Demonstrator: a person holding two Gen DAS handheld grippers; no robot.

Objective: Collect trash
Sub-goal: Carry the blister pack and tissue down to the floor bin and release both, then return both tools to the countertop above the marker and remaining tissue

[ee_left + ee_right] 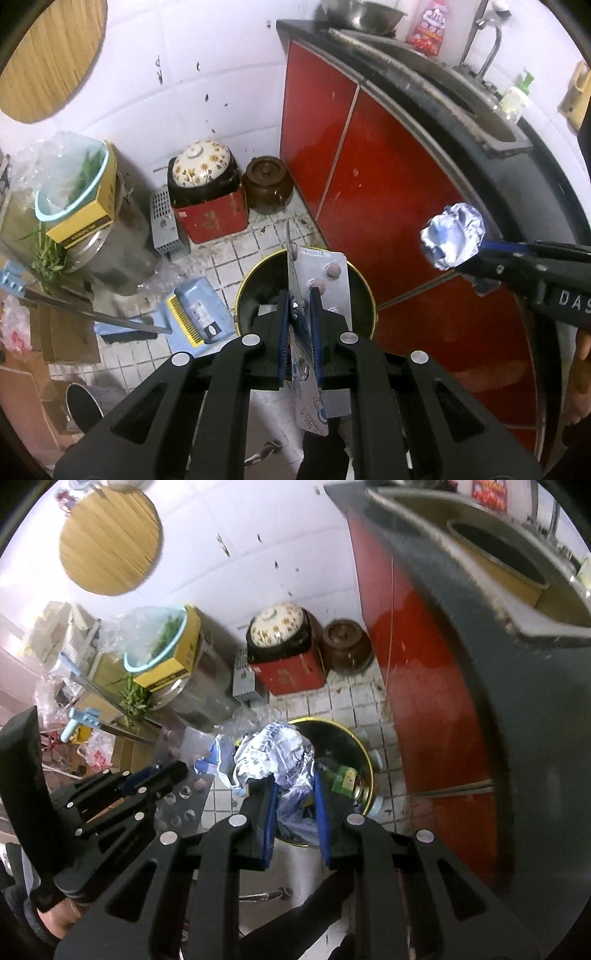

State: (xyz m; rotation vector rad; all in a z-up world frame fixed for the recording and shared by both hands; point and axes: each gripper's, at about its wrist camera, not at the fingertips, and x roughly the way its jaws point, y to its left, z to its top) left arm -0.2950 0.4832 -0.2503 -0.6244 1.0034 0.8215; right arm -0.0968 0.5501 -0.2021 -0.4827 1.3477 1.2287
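My left gripper (300, 295) is shut on silver pill blister packs (325, 273) and holds them upright over a round yellow-rimmed trash bin (364, 284) on the tiled floor. My right gripper (295, 779) is shut on a crumpled white-and-blue wrapper (275, 755), above the same bin (343, 746), which holds some trash. In the left wrist view the right gripper (476, 254) comes in from the right with the wrapper (452, 236). In the right wrist view the left gripper (173, 770) sits at the left with the blister packs (181, 805).
Red cabinet doors (369, 177) under a dark counter with a sink (491, 122) stand at the right. A flowered pot on a red box (207, 195), a brown jar (267, 184), a blue dustpan (199, 310) and a cluttered steel drum (122, 236) crowd the floor's left and back.
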